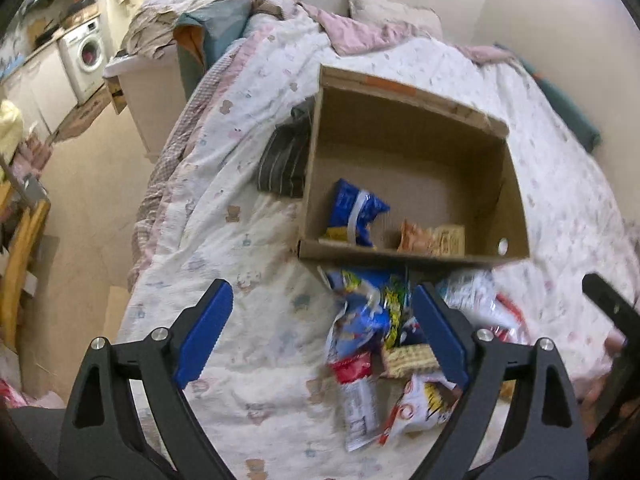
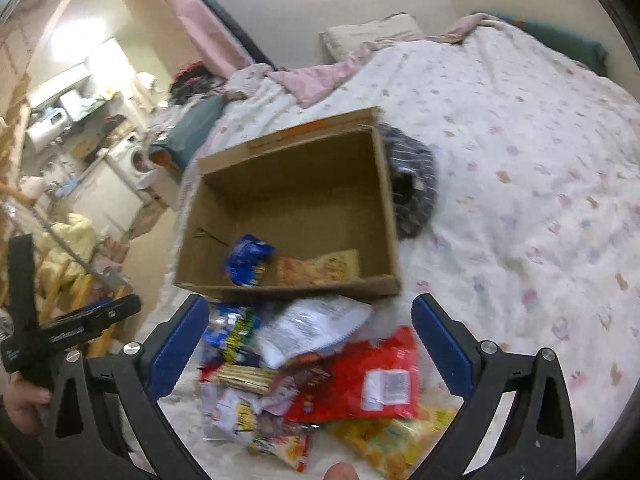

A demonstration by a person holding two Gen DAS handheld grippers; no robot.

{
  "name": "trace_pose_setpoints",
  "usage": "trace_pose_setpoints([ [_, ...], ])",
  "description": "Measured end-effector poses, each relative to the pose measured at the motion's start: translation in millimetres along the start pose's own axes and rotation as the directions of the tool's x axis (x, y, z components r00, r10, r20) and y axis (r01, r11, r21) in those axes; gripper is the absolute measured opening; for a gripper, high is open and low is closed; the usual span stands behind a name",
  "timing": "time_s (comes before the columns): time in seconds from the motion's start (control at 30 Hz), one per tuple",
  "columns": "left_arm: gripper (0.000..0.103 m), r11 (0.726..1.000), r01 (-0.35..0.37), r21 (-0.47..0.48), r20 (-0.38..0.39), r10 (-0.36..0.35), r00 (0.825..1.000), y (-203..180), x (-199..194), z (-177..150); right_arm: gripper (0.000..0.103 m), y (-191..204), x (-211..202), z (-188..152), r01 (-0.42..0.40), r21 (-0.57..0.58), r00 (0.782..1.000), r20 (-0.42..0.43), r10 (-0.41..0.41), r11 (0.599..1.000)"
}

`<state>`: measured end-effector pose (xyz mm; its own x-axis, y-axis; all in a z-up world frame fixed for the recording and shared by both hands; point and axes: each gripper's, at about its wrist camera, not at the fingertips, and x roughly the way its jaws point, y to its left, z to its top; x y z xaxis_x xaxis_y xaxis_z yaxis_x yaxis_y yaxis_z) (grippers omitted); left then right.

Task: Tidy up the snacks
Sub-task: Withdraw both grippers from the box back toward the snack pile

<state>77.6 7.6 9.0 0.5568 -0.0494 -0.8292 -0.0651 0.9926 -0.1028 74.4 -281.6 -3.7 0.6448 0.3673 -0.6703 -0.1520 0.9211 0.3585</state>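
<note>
Hovering over the bed [image 1: 248, 360], the left claw [image 1: 320, 328] stands spread wide with nothing between its blue pads [image 1: 204, 332]; its right pad sits in front of the near edge of a snack pile [image 1: 372, 344], but whether it touches the packets cannot be told. The right claw [image 2: 312, 340] is likewise spread, empty, with the same pile [image 2: 320, 376] below and between its pads. In that pile lie a red bag [image 2: 380, 384], a white bag [image 2: 308, 328], a yellow bag [image 2: 392, 440] nearest the camera, a pale cracker packet [image 2: 244, 376] and a blue-and-yellow packet [image 2: 228, 332], all overlapping on the patterned quilt [image 2: 520, 160]. A hand [image 2: 20, 404] at the left edge of the right view holds the other tool's black handle.

Just beyond the pile stands an open cardboard box [image 1: 516, 216], its near wall touching or almost touching the farthest packets. Inside, against that near wall, are a blue packet [image 1: 356, 208] and an orange packet [image 1: 416, 236] beside a beige one [image 1: 452, 236]; the rest of the floor of the box is bare.

Beside the box lies a dark striped cloth [image 1: 284, 160]. Farther off, a pillow [image 1: 384, 8] rests at the wall, and a washing machine [image 1: 86, 56] stands in the next room.
</note>
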Motion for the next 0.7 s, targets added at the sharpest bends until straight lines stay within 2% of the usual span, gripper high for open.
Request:
trace_pose_setpoints([
  [0.17,0.089,1.0,-0.005,0.028,-0.003,0.005,1.0,-7,2,-6,0.103,-11,3,-13,0.018,0.007,1.0,-0.019,-0.018,1.0],
  [0.3,0.089,1.0,-0.016,0.01,-0.018,0.016,1.0,-4,8,-7,0.103,-19,-2,-16,0.075,-0.003,0.997,-0.008,-0.076,0.997],
  [0.47,0.089,0.997,-0.078,-0.005,-0.032,0.078,0.996,2,13,-12,0.103,-35,-9,-18,0.073,0.029,0.997,-0.007,-0.072,0.997],
  [0.63,0.089,0.995,-0.099,-0.014,-0.064,0.098,0.993,5,21,-16,0.103,-52,3,-21,0.096,0.104,0.991,-0.108,-0.085,0.99],
  [0.7,0.089,0.996,-0.083,-0.013,-0.077,0.082,0.994,5,21,-15,0.103,-59,10,-23,0.103,0.133,0.984,-0.158,-0.082,0.986],
])
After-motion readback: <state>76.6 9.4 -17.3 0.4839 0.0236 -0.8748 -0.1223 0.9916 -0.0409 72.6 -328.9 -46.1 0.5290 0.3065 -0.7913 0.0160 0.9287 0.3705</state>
